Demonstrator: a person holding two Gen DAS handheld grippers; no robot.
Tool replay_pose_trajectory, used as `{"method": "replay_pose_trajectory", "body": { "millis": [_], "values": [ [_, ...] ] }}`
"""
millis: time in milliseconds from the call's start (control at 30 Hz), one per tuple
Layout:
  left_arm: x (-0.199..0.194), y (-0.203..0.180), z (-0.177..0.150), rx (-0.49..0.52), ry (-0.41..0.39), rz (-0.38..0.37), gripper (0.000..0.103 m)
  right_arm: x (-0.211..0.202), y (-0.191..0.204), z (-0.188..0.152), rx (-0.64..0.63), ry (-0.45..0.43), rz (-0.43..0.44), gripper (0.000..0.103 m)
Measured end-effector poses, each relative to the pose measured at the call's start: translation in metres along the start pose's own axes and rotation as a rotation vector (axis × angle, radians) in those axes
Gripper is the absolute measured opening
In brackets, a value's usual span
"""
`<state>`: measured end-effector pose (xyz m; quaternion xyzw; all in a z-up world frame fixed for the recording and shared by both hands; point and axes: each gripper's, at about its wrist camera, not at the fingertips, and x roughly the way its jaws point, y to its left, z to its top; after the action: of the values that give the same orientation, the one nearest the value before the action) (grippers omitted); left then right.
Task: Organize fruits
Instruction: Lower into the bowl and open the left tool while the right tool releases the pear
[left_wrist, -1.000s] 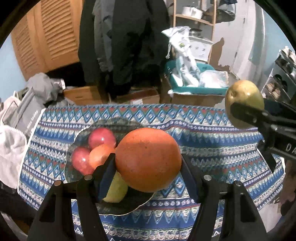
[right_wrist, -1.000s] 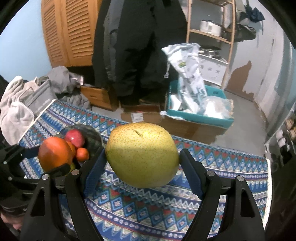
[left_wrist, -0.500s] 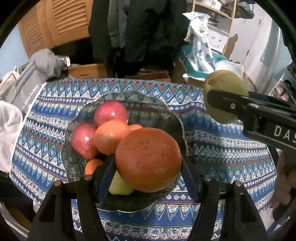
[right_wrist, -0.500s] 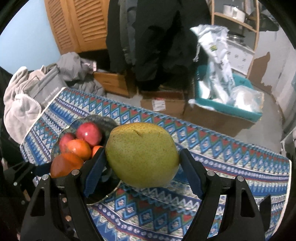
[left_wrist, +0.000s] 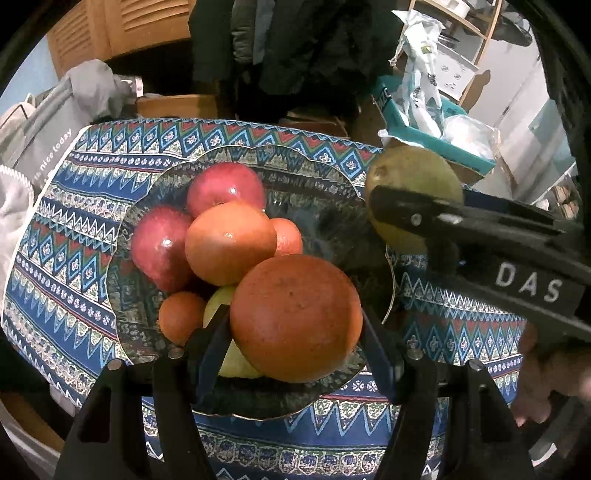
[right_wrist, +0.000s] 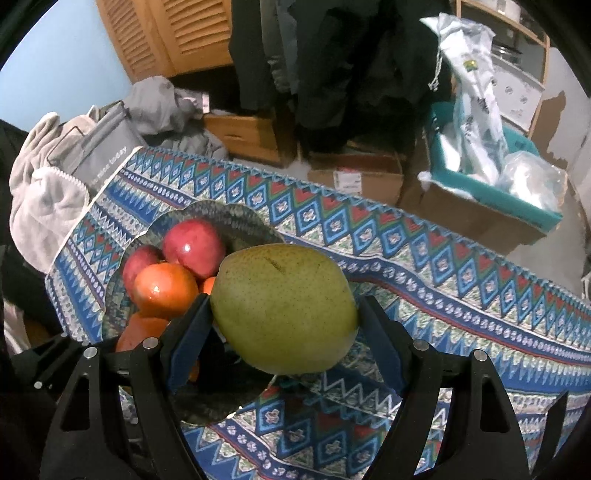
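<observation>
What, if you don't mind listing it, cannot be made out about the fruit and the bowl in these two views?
- Left wrist view: the yellow-green fruit low in the glass bowl is mostly hidden by the large orange in the left gripper, so its kind is unclear.
- Left wrist view: whether the large orange touches the fruit beneath.
- Right wrist view: the pear in the right gripper hides the bowl's right side.

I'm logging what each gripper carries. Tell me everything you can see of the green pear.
The green pear is a plump, yellow-green fruit with fine brown speckles and a short dark scratch on its upper side. Its skin looks smooth and whole; no stem shows. It lies sideways, clamped between the two dark pads of the right gripper, which press on its ends. It is held in the air at the right rim of the fruit bowl, above the patterned cloth, touching no other fruit.
</observation>
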<state>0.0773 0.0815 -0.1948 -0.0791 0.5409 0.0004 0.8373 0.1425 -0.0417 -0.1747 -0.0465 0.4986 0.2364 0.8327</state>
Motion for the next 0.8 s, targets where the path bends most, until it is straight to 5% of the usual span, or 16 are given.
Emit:
{"method": "replay_pose_trajectory", "body": {
  "millis": [300,533,800],
  "values": [
    [0.000,0.003,0.002,-0.022,0.019,-0.007,0.070,0.017,0.010,0.000,-0.011,0.057,0.037,0.081],
    [-0.003,0.003,0.000,-0.035,0.036,-0.008,0.070,0.004,0.014,0.006,0.000,-0.015,0.072,0.081],
    [-0.036,-0.003,0.004,-0.020,-0.092,0.008,0.083,-0.015,0.007,0.011,0.025,-0.054,0.060,0.081]
  ]
}}
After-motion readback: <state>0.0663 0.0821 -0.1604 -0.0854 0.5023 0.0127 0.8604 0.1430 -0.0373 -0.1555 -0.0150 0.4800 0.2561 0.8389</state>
